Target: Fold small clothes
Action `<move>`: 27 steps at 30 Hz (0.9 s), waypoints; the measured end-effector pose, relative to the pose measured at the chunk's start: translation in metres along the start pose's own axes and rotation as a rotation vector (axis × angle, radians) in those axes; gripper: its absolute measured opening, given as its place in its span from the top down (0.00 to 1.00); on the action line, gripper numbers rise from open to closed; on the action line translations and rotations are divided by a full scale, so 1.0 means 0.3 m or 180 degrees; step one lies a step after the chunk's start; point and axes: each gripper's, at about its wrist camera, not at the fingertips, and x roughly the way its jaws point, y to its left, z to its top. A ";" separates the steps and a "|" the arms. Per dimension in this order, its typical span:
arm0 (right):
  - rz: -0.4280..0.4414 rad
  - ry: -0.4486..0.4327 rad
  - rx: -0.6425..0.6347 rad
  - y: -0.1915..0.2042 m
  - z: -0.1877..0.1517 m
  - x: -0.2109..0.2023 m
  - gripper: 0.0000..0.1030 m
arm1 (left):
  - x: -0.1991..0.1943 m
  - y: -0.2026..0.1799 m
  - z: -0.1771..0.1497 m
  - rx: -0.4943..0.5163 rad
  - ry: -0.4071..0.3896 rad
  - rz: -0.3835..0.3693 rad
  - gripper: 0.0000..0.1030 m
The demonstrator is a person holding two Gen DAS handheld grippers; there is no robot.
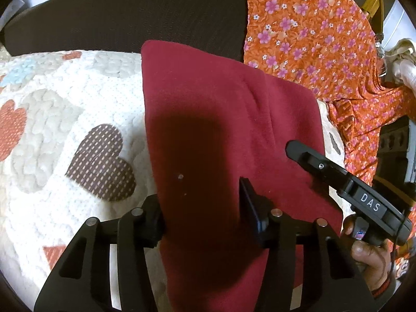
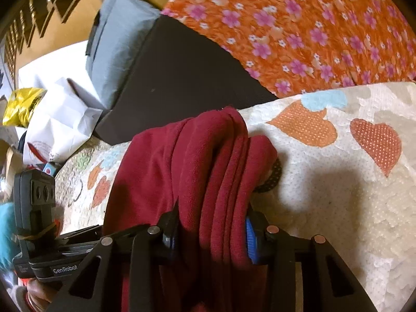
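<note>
A dark red fleece garment [image 1: 223,119] lies folded on a white blanket with heart patches [image 1: 78,119]. My left gripper [image 1: 202,208] sits at its near edge with the cloth between its fingers, jaws apart. The right gripper's body shows at the garment's right edge in the left wrist view [image 1: 358,195]. In the right wrist view my right gripper [image 2: 210,234] is shut on several bunched layers of the red garment [image 2: 197,161], with blue pads [image 2: 250,239] pressing the folds. The left gripper's body [image 2: 36,223] shows at far left.
An orange floral cloth [image 1: 312,41] lies at the far right and over a dark flat surface [image 1: 130,15]. In the right wrist view a grey cushion [image 2: 117,39], white bags [image 2: 59,119] and a gold packet [image 2: 20,104] crowd the left.
</note>
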 end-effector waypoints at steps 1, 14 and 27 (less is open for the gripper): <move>0.0028 0.0016 0.0010 0.010 -0.006 -0.009 0.63 | -0.011 0.000 -0.007 -0.0003 0.0025 0.0008 0.52; 0.0413 0.0197 0.0143 0.203 -0.163 -0.127 0.64 | -0.303 0.028 -0.189 0.0040 0.0096 0.0304 0.54; 0.0580 0.0404 0.0221 0.332 -0.353 -0.131 0.64 | -0.417 0.109 -0.388 -0.0121 0.0163 0.0520 0.54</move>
